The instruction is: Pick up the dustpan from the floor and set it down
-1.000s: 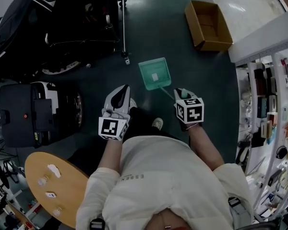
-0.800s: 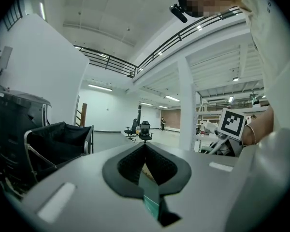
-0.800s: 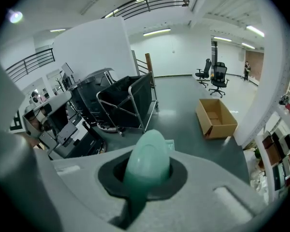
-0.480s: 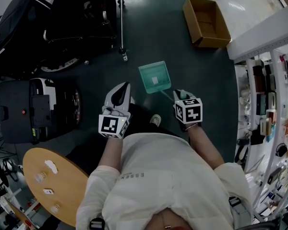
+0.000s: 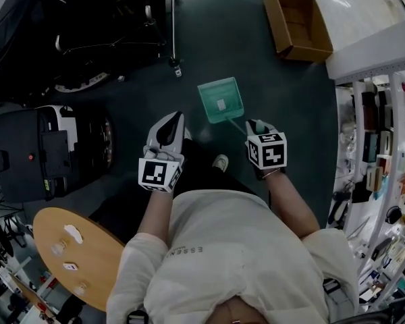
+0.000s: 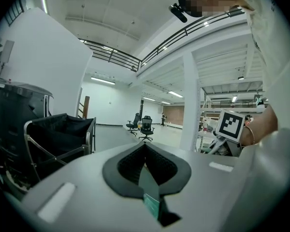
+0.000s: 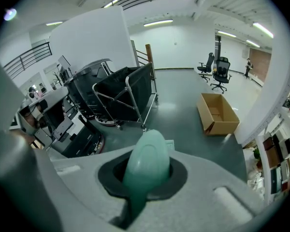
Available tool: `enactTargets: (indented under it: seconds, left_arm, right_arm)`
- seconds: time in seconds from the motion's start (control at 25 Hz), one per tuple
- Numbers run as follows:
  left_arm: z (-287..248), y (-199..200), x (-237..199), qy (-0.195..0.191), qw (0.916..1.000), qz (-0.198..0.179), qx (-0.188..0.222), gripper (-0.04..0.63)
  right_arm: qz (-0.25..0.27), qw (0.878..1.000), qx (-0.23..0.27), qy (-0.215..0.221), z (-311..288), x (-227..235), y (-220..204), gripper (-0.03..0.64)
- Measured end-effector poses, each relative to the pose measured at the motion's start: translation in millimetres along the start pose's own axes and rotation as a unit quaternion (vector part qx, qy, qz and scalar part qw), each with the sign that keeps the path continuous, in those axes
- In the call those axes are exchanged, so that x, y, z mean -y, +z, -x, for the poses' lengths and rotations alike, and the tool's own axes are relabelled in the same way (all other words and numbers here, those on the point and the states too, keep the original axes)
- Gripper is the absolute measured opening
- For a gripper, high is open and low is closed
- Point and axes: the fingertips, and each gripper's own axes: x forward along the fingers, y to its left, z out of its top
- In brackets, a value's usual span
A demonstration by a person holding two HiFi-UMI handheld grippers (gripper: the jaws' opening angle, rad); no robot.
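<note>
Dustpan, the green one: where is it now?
In the head view the dustpan shows right of centre, ahead of the person, its handle clamped in the right gripper; the cardboard box is beyond it.

The right hand-held gripper [image 5: 257,125] holds the green dustpan [image 5: 221,100] by its handle (a brown box [image 5: 298,24] sits farther off).

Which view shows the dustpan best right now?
Head view: the whole dustpan shows against the floor. Right gripper view shows mostly its handle, held in the shut jaws; left gripper view shows none of it.
</note>
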Motion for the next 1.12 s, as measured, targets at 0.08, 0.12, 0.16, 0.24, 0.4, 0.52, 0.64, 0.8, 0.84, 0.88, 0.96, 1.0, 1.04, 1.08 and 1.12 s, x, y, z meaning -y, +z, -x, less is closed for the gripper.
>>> enactTargets:
  seconds: [0.08, 0.12, 0.16, 0.24, 0.4, 0.52, 0.64, 0.8, 0.84, 0.88, 0.96, 1.0, 1.04, 1.08, 1.12]
  left_arm:
    - [-10, -1, -13, 0.004, 1.0000, 0.000, -0.003, 0.017]
    - [-16, -3, -21, 0.006, 1.0000, 0.001, -0.005, 0.017]
    - [-20, -6, -28, 0.008, 0.9999, 0.003, -0.006, 0.017]
    - [-28, -13, -43, 0.014, 0.9998, 0.010, -0.011, 0.017]
    - [-47, -27, -73, 0.030, 0.9985, 0.036, -0.029, 0.017]
    - [-63, -33, -92, 0.034, 0.9977, 0.047, -0.034, 0.017]
    - [-77, -44, -110, 0.034, 0.9976, 0.048, -0.038, 0.017]
    - [-87, -68, -139, 0.039, 0.9963, 0.059, -0.049, 0.017]
    - [-89, -76, -145, 0.041, 0.9957, 0.063, -0.054, 0.017]
    - [-92, -83, -151, 0.043, 0.9952, 0.066, -0.058, 0.017]
    - [-96, -99, -160, 0.049, 0.9938, 0.073, -0.068, 0.017]
    - [-97, -108, -163, 0.053, 0.9928, 0.077, -0.075, 0.017]
    - [-97, -116, -165, 0.059, 0.9915, 0.082, -0.082, 0.017]
    - [-98, -124, -168, 0.065, 0.9902, 0.086, -0.089, 0.017]
    - [-98, -131, -172, 0.071, 0.9889, 0.091, -0.093, 0.017]
  right_arm:
    - [-0.001, 1.000, -0.006, -0.001, -16, 1, 7, -0.009]
    - [-0.002, 1.000, -0.010, -0.002, -26, 1, 11, -0.009]
    - [-0.003, 1.000, -0.015, -0.003, -36, 1, 14, -0.009]
    - [-0.004, 1.000, -0.025, -0.004, -56, 1, 19, -0.009]
    - [-0.013, 0.999, -0.046, -0.009, -104, 4, 32, -0.009]
    - [-0.025, 0.998, -0.063, -0.014, -139, 4, 41, -0.009]
    - [-0.027, 0.996, -0.081, -0.014, -170, 2, 45, -0.009]
    - [-0.031, 0.994, -0.099, -0.020, -214, 0, 48, -0.008]
    - [-0.035, 0.994, -0.100, -0.019, -226, 0, 48, -0.009]
    - [-0.039, 0.994, -0.101, -0.018, -236, 0, 48, -0.009]
    - [-0.042, 0.993, -0.106, -0.018, -251, 0, 46, -0.009]
    - [-0.039, 0.993, -0.109, -0.016, -257, -1, 44, -0.008]
    - [-0.034, 0.993, -0.112, -0.013, -263, -2, 41, -0.008]
    - [-0.029, 0.993, -0.113, -0.011, -269, -2, 38, -0.008]
    - [-0.026, 0.993, -0.115, -0.009, -274, -3, 34, -0.008]
